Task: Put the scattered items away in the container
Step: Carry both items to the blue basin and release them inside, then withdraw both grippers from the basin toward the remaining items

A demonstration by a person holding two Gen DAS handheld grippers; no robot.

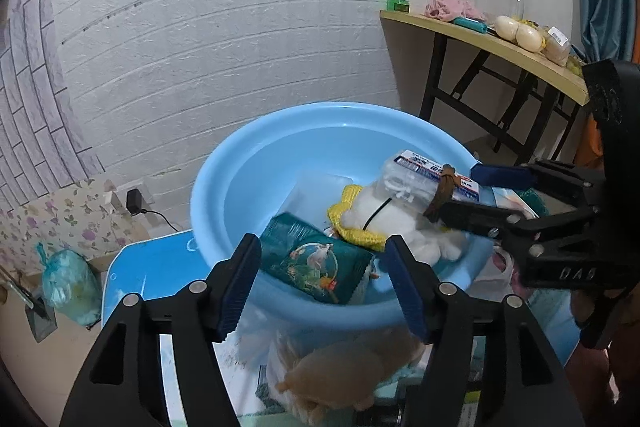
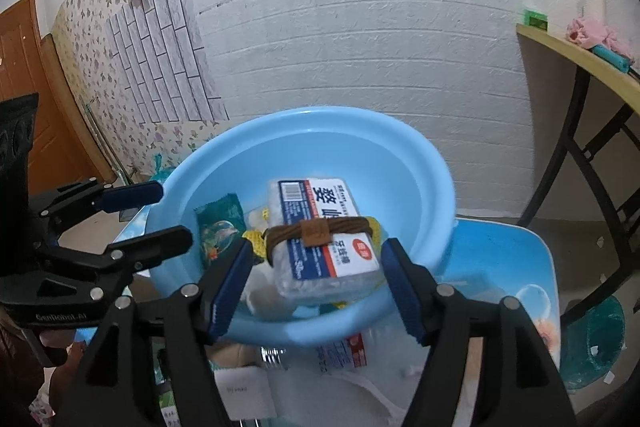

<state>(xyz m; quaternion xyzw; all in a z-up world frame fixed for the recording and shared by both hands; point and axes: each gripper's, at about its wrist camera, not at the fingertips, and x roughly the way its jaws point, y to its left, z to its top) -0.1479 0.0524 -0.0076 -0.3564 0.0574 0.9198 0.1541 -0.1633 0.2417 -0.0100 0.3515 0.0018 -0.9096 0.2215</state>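
Basin [image 1: 224, 187], light blue, sits on a blue tabletop [image 1: 160, 267] near the white brick wall [image 1: 200, 47]. Inside it: green packet [image 1: 316, 259] at the near rim, white plush [image 1: 400, 223] with yellow knit trim [image 1: 352, 231], and a clear pack [image 2: 320, 239] with a blue-red label, wrapped by a brown cord [image 2: 316, 231].

Left gripper [image 1: 320, 279] hangs over the near rim, jaws apart; the green packet lies between them, pads not pressing it. It looks blurred, tilted over the rim edge.

Right gripper [image 2: 316, 287] also over the near rim, jaws apart; the clear pack sits between them, gaps on both sides, no pad contact. Pack rests tilted on top of the plush.

Each gripper shows in the other's view, side by side, close together, both angled down toward the basin.

Still outside, in front of the basin: a tan plush [image 1: 340, 375] in a clear bag, a white box [image 2: 244, 391], another labelled pack [image 2: 348, 351].

Background: wooden side table [image 1: 500, 47] with clutter, a blue-green bag [image 1: 68, 279] on the floor, floral wallpaper [image 2: 120, 67].
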